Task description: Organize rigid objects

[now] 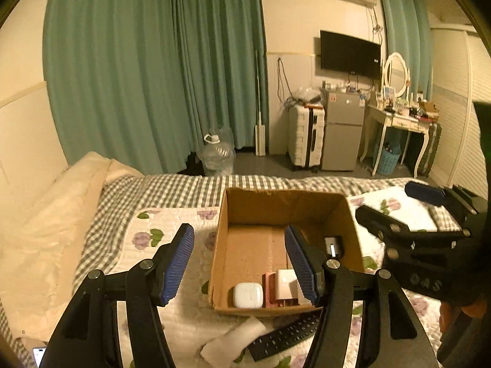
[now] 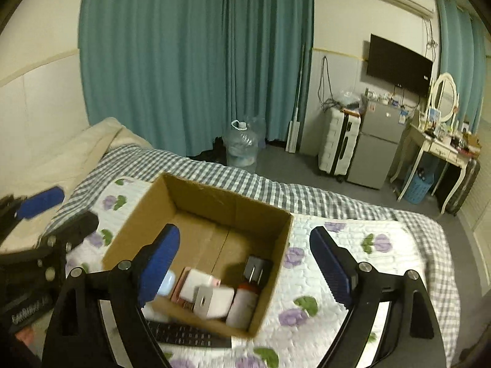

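Observation:
An open cardboard box (image 1: 276, 196) (image 2: 227, 193) stands on the flowered quilt. In it lie a white earbud case (image 1: 248, 294), a pink box (image 1: 270, 288), a white charger (image 1: 287, 283) and a black adapter (image 1: 333, 245) (image 2: 257, 268). The right wrist view adds a red-capped bottle (image 2: 244, 303) and a blurred white cube plug (image 2: 214, 302). My left gripper (image 1: 239, 233) (image 2: 61, 211) hovers open over the box's left wall, holding nothing. My right gripper (image 2: 245, 236) (image 1: 399, 205) is open above the box, its pads touching nothing. A black remote (image 1: 285, 337) (image 2: 184, 334) lies in front of the box.
A white soft pack (image 1: 233, 340) lies beside the remote. A beige blanket (image 1: 61, 214) is heaped at the left of the checked bed. A phone (image 1: 38, 355) shows at the bottom left. Beyond the bed stand a water jug (image 1: 216, 153), a suitcase (image 1: 305, 135) and a small fridge (image 1: 343, 128).

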Tool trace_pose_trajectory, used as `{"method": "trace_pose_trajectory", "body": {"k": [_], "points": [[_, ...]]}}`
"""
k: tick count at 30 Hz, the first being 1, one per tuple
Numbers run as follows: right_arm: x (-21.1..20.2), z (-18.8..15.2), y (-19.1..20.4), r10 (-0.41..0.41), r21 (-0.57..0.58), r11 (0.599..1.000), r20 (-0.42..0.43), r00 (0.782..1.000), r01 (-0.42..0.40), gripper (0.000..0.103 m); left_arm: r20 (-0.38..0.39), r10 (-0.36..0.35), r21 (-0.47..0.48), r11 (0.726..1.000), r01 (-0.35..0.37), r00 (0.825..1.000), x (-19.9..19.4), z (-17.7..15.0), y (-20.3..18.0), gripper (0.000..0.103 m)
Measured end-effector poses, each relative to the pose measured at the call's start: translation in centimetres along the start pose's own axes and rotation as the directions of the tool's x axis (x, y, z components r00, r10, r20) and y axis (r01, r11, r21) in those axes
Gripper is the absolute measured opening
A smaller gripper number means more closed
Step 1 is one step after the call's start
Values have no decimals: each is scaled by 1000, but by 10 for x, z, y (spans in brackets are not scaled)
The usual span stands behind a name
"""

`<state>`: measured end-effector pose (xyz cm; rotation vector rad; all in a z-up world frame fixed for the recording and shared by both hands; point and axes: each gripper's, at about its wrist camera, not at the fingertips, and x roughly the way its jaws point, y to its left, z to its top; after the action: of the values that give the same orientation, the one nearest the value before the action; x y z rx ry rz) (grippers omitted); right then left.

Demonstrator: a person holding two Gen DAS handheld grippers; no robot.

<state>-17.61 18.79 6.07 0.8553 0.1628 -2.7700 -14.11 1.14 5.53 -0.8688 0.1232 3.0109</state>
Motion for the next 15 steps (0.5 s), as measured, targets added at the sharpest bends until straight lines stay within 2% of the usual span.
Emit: {"method": "trace_pose_trajectory", "body": {"k": [7, 12, 15], "points": [[-61, -23, 19, -6, -37, 999, 1, 1000, 6, 87, 21, 12, 39, 999, -13, 1000, -40, -12, 8, 68], [-76, -49, 33, -1, -43, 999, -11, 1000, 1, 93, -8, 14, 29, 999, -14, 1000, -42, -33, 17, 68], [-72, -63, 38, -6, -38, 999, -22, 1000, 5, 94, -44, 8, 17, 1000, -7, 999, -30, -48, 22, 68]]}}
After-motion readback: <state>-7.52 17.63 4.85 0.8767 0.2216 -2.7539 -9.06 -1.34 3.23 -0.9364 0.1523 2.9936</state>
